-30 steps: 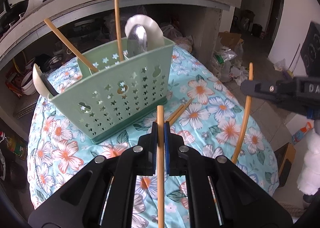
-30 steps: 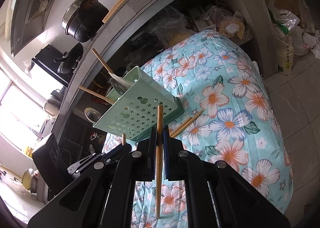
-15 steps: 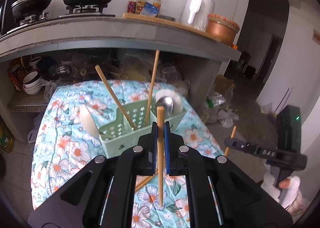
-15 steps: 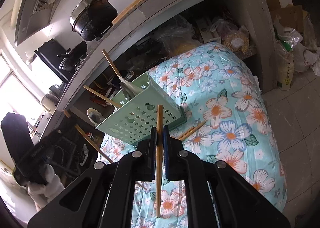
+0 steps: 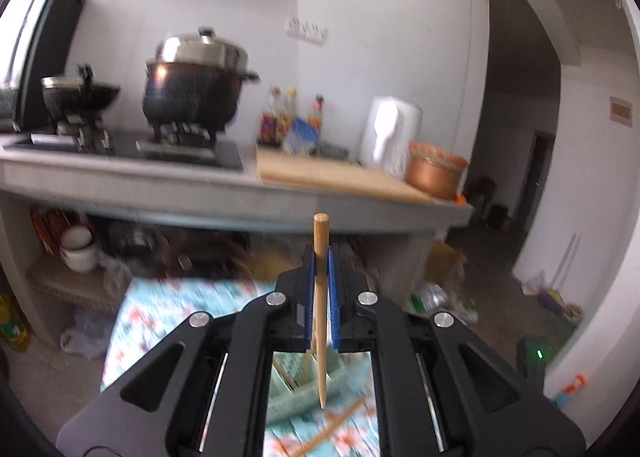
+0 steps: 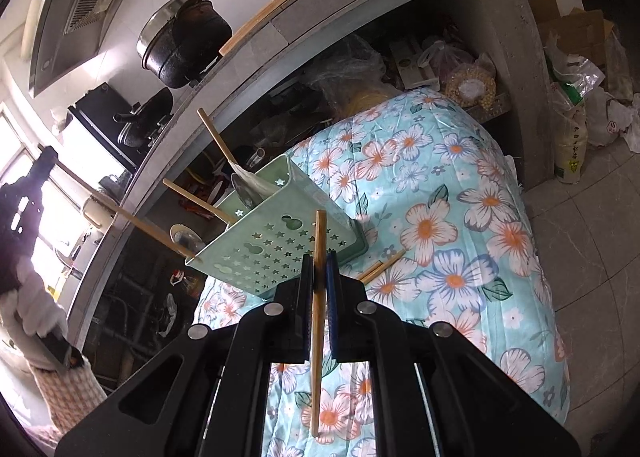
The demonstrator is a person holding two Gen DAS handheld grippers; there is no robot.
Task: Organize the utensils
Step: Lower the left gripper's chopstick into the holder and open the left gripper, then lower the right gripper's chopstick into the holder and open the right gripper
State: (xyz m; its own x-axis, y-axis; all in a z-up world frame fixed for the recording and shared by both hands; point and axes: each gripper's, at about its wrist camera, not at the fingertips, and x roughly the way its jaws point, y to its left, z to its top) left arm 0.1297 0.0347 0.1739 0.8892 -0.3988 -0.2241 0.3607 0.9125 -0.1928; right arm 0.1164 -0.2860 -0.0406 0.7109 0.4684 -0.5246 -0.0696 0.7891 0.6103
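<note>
My left gripper [image 5: 320, 269] is shut on a wooden chopstick [image 5: 321, 233] that stands upright between the blue pads. It is high above the table, and the green basket [image 5: 288, 377] shows only between its arms below. My right gripper [image 6: 319, 269] is shut on a second chopstick [image 6: 319, 225] just in front of the star-holed green basket [image 6: 272, 253]. That basket holds two slanting chopsticks [image 6: 218, 137] and spoons [image 6: 244, 189]. A loose pair of chopsticks [image 6: 380, 267] lies on the floral cloth [image 6: 460, 217] beside the basket. The left hand's chopstick [image 6: 132, 217] slants down toward the basket's left corner.
A grey counter [image 5: 160, 201] with a large black pot [image 5: 192, 93], a stove, bottles [image 5: 280, 121] and a copper bowl [image 5: 434, 173] runs behind the table. Bags and boxes [image 6: 572, 97] crowd the floor at the right. A gloved hand [image 6: 36, 313] is at the far left.
My left gripper has risen and tilted up with its chopstick, so the basket has slid from mid-view to the bottom edge. The right gripper has stayed in place, still holding its chopstick.
</note>
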